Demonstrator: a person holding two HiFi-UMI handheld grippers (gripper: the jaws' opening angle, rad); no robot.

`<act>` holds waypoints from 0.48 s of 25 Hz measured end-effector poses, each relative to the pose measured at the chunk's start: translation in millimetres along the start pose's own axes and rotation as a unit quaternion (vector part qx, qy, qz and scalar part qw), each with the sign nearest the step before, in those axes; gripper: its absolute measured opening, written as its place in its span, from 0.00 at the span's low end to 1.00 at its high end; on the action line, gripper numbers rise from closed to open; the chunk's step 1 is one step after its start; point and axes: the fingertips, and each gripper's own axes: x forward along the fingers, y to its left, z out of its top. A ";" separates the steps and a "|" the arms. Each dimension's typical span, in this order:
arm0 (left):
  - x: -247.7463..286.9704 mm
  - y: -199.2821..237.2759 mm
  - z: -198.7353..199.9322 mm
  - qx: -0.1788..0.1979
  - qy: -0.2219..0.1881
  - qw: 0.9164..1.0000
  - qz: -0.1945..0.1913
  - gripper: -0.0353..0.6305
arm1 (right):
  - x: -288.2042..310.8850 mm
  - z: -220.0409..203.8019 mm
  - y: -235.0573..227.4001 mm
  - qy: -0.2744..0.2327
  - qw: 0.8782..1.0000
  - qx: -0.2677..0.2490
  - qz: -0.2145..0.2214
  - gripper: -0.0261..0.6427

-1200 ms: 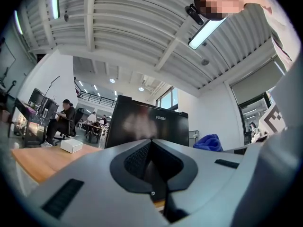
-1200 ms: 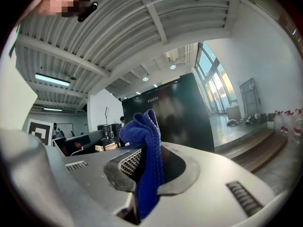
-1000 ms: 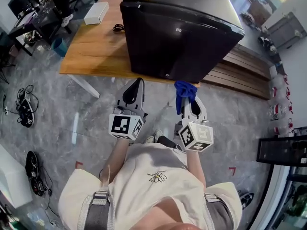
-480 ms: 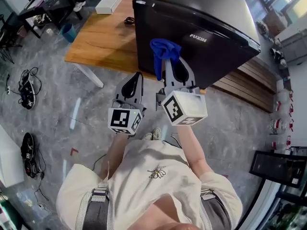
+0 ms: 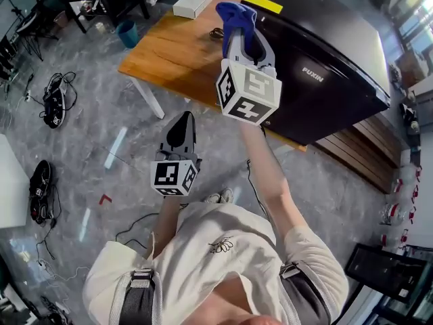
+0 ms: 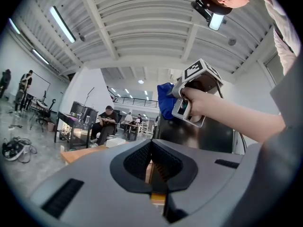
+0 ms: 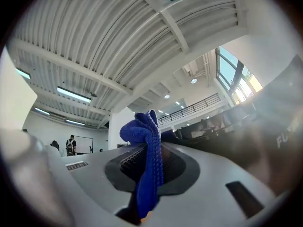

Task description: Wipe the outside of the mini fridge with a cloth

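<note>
1 mini fridge [image 5: 338, 66], black w/ a yellow label on top, stands on the wooden table [image 5: 169, 53], ahead & to the right of the R gripper [image 5: 240, 31]. 1 cloth [image 5: 235, 13], blue, is pinched between that gripper's jaws, bunched above the tips w/ a tail hanging down thru the jaws. It's up by the fridge's near top corner; can't tell if it touches. 2 grippers: the R one is held high, gripped by a hand. The L gripper [image 5: 185, 118] is lower & nearer the body, well apart from the fridge, over the floor in front of the table edge, jaws closed w/ nothing between them. Also on the table, beyond the R gripper: 1 white box [image 5: 192, 3], lid shut, & 1 small dark coil of cable [image 5: 216, 32] just beside the fridge. The floor [image 5: 101, 147] is grey marbled tile. Left of the L gripper lie dark shoes [image 5: 54, 100] in 2 spots w/ loose cords. Slatted wood boards [image 5: 358, 161] lie right of the grippers, past the fridge. The room is big, w/ a white ribbed ceiling, strip lights, windows, black desks & a few people far off. 1 teal cup [image 5: 126, 32] is on the floor, left of the table; contents not visible.
</note>
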 end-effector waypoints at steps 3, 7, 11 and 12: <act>-12.4 21.0 1.7 -0.008 -0.001 1.000 0.030 0.06 | 7.6 -0.4 6.9 -0.003 1.000 -0.014 -0.005 0.13; -18.5 30.9 6.2 -0.009 0.000 0.999 0.047 0.06 | 10.8 1.2 8.7 -0.007 0.999 -0.035 -0.019 0.13; -22.3 27.8 5.9 -0.008 0.001 0.999 0.040 0.06 | -3.4 7.7 1.5 -0.017 0.997 -0.053 -0.050 0.13; -22.5 25.7 5.8 -0.007 0.001 0.999 0.035 0.06 | -8.5 10.1 -1.1 -0.020 0.997 -0.057 -0.057 0.13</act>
